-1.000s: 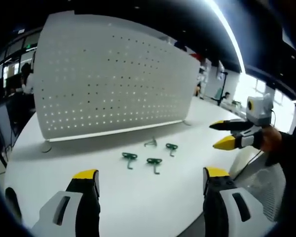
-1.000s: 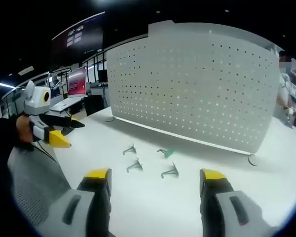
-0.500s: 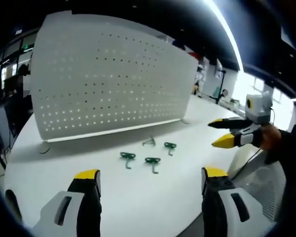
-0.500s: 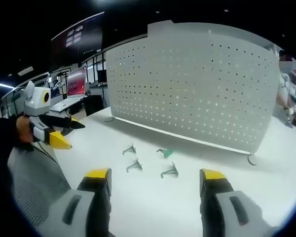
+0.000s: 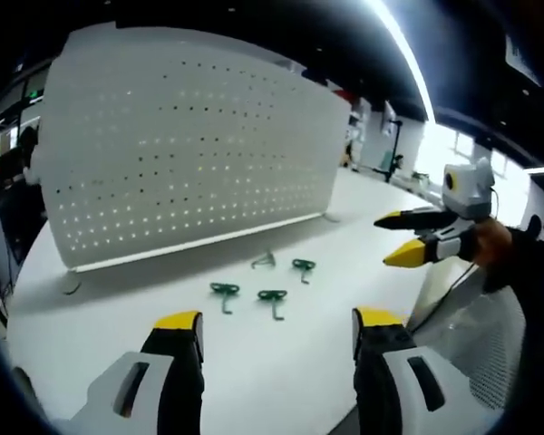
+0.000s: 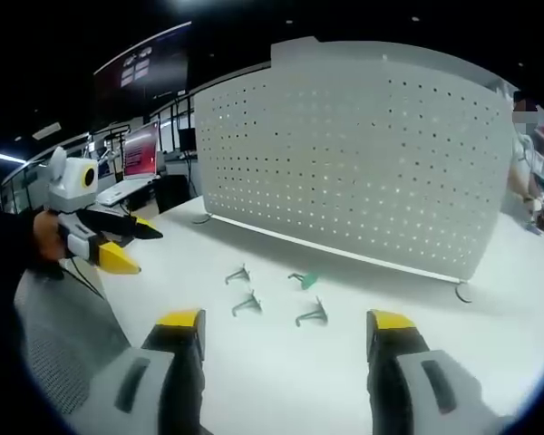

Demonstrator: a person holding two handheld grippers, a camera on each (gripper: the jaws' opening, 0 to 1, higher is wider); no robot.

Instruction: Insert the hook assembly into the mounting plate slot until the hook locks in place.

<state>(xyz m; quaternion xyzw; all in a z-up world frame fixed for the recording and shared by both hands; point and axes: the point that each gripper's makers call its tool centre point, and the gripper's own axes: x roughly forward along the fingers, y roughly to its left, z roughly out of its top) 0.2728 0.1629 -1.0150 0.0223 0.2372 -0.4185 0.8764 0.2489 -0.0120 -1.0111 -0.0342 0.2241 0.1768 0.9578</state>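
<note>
My left gripper (image 5: pixel 270 333) moved a bit closer — four hooks (image 5: pixel 274 296) now sit nearer middle of left gripper view, on white table (image 5: pixel 118 299). Jaws spread, holding nothing. My right gripper (image 6: pixel 286 337) also spread, empty. Pegboard (image 6: pixel 363 154) stands behind hooks — nothing grabbed yet.

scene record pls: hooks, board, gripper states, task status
surface: white table
board: white pegboard standing upright on the table, no hook in it
hooks: four small hooks lying loose on the table in front of the pegboard
left gripper: open, holding nothing, above the table short of the hooks
right gripper: open, holding nothing, likewise short of the hooks
contact: none with any hook
task status: not started; no hook picked up or inserted
</note>
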